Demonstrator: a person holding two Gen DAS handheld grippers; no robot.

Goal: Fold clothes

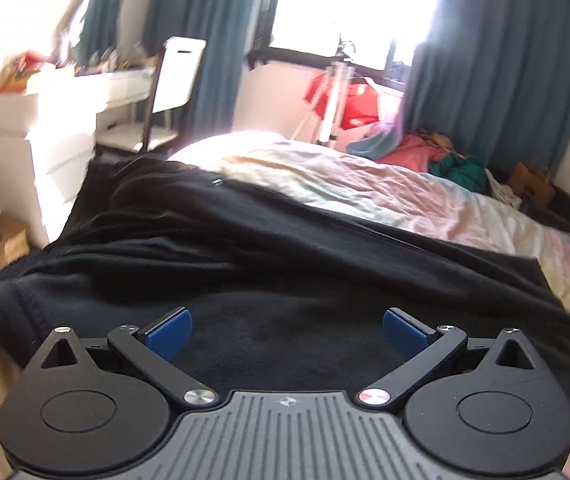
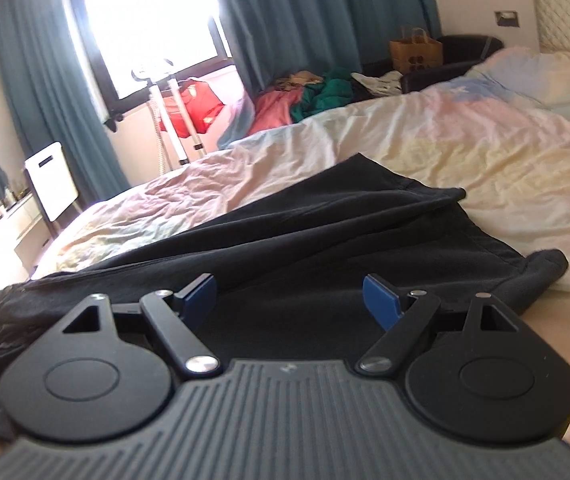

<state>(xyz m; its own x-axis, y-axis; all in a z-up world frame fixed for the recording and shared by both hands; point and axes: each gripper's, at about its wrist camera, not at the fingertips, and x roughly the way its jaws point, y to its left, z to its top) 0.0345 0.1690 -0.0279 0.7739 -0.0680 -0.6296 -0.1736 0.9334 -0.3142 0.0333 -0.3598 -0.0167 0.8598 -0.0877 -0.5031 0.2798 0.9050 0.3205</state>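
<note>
A black garment [image 1: 245, 248] lies spread and creased across the near part of the bed, its thick hem at the left. It also shows in the right wrist view [image 2: 325, 232], with a corner folded at the right. My left gripper [image 1: 287, 330] is open, blue pads wide apart, just above the near part of the garment, holding nothing. My right gripper [image 2: 289, 300] is open too, above the garment's near edge, empty.
The bed sheet [image 1: 365, 184] is pale and wrinkled. A pile of pink and green clothes [image 2: 309, 96] lies at the far side. A white desk [image 1: 65, 92] and chair [image 1: 177, 76] stand left. A stand [image 2: 165, 120] is by the window.
</note>
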